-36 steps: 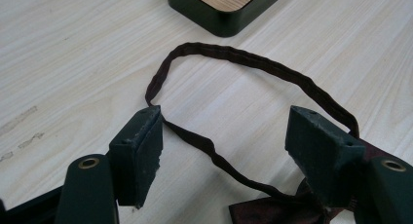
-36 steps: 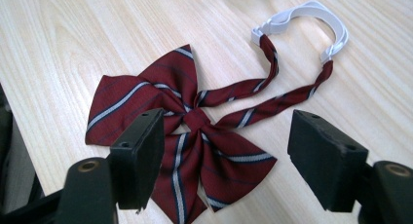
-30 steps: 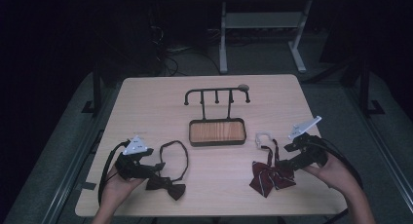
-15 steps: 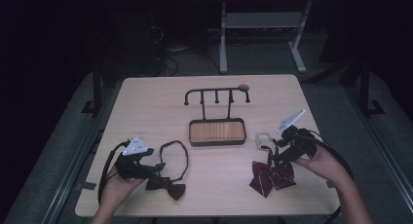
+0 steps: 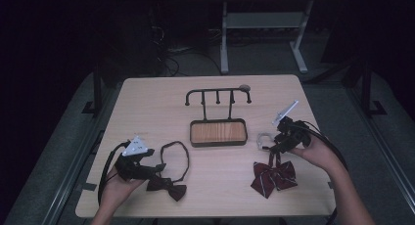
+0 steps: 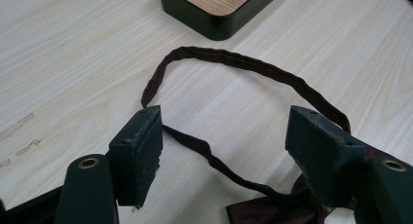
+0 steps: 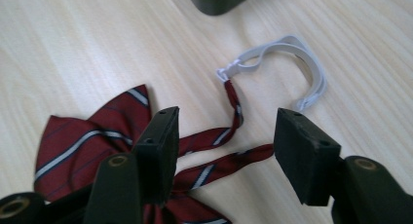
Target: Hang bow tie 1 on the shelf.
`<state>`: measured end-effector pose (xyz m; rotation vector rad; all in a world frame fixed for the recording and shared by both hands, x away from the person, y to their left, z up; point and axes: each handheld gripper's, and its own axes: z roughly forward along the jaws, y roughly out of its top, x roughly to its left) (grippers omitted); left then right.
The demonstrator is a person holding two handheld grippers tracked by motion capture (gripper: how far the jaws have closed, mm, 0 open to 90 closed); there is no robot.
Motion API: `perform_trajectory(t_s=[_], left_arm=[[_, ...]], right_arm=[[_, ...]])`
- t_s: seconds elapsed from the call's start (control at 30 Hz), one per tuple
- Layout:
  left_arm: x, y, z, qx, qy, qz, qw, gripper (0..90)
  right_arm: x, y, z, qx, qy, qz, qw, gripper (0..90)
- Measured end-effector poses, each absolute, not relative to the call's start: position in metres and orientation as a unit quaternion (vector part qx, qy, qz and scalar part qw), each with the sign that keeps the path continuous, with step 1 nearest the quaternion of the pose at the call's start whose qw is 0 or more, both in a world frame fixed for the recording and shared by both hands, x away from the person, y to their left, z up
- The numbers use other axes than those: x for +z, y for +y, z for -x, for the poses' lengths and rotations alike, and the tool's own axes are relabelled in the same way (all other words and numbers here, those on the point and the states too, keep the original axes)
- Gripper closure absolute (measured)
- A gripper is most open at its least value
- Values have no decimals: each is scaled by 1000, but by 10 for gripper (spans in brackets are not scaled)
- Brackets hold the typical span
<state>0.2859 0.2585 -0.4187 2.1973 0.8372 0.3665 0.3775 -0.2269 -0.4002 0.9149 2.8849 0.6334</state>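
Left gripper [image 6: 221, 146]: jaws wide apart, straddling the dark bow tie [image 6: 272, 212] strap, gripping nothing.
Right gripper [image 7: 226, 141]: spread wide over the striped bow tie [image 7: 92, 136] straps, nothing held.

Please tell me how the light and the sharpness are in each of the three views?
High view: dim, the room around the table nearly black, detail soft. Left gripper view: bright and even, the dark bow tie's strap sharp. Right gripper view: bright, the striped bow tie clear, near jaws slightly soft.
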Motion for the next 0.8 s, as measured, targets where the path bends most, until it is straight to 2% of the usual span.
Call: perform_trajectory(t_s=[0.8], left_arm=[[-418,259,-285,143,326,-857,372,302]], right_arm=[[-425,-223,-419,139,929,-343,29,596]])
